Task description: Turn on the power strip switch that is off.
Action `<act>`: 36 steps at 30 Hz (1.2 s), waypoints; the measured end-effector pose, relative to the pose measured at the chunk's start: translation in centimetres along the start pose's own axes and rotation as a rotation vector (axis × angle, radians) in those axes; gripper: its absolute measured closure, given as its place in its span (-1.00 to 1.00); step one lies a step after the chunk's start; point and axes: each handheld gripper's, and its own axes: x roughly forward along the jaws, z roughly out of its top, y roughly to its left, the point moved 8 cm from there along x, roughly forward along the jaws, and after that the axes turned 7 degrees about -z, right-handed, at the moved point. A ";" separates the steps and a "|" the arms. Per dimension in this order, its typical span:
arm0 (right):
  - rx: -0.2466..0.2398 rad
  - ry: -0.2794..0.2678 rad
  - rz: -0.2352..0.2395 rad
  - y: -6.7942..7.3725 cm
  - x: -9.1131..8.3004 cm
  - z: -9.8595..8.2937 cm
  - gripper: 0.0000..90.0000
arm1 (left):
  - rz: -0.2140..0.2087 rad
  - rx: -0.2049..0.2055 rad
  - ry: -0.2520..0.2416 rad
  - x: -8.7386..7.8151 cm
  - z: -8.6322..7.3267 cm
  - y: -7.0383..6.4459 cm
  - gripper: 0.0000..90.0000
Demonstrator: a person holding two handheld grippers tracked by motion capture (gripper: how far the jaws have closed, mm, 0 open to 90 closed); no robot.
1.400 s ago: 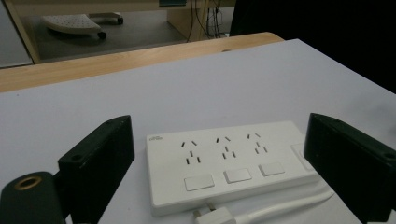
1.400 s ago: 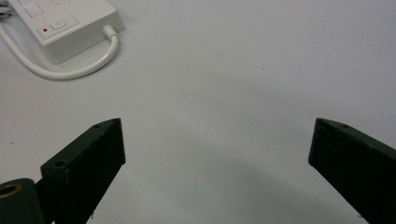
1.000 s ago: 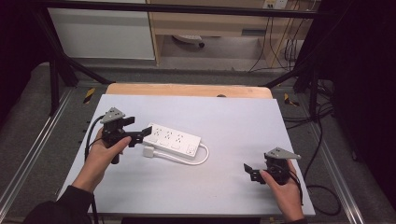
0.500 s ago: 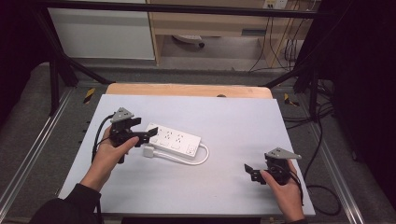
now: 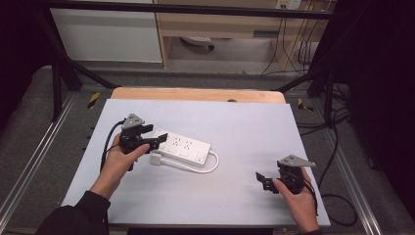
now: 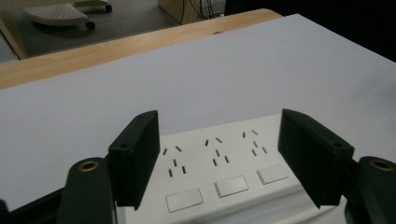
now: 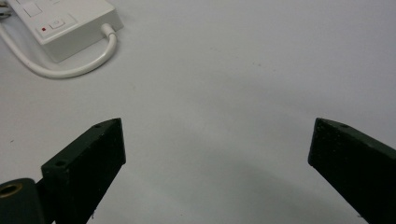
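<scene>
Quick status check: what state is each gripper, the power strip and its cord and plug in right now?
Left gripper: open, jaws straddling the strip's end, not clamped.
Right gripper: open, holding nothing, over bare table.
White rectangular plastic power strip: flat on the grey table, sockets up, nothing plugged in.
White cord: looped beside the strip.
White plug: lying loose on the table.

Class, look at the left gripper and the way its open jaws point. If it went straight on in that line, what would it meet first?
The left gripper would first meet the white power strip, which lies right ahead between its open jaws. How much gap remains is hard to judge.
</scene>
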 end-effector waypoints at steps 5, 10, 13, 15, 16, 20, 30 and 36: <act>0.004 -0.002 0.000 0.0 0.0 0.0 -0.90 | 0.001 0.002 0.010 0.3 -0.3 0.1 -0.17; 0.003 0.006 -0.004 0.0 0.0 -0.1 -0.90 | -0.005 -0.014 0.009 0.5 -0.6 0.4 0.03; 0.006 0.005 -0.002 0.0 0.0 -0.1 -0.90 | 0.004 -0.013 0.009 0.5 -0.7 0.6 0.13; 0.006 0.005 -0.003 0.0 0.0 -0.1 -0.90 | 0.014 -0.011 0.010 0.6 -0.9 0.8 0.17; 0.006 0.005 -0.003 0.0 0.0 -0.1 -0.90 | 0.012 -0.007 0.017 0.7 -1.0 0.9 0.19; -0.001 0.007 -0.004 0.0 0.0 -0.1 -0.90 | 0.016 -0.003 0.042 1.0 -1.5 1.1 0.27; 0.002 0.010 -0.003 0.0 0.0 -0.1 -0.90 | 0.006 -0.024 0.068 1.7 -2.5 1.5 0.51; -0.001 0.012 0.001 0.1 0.1 -0.1 -0.90 | -0.004 -0.012 0.076 2.1 -2.7 1.3 0.69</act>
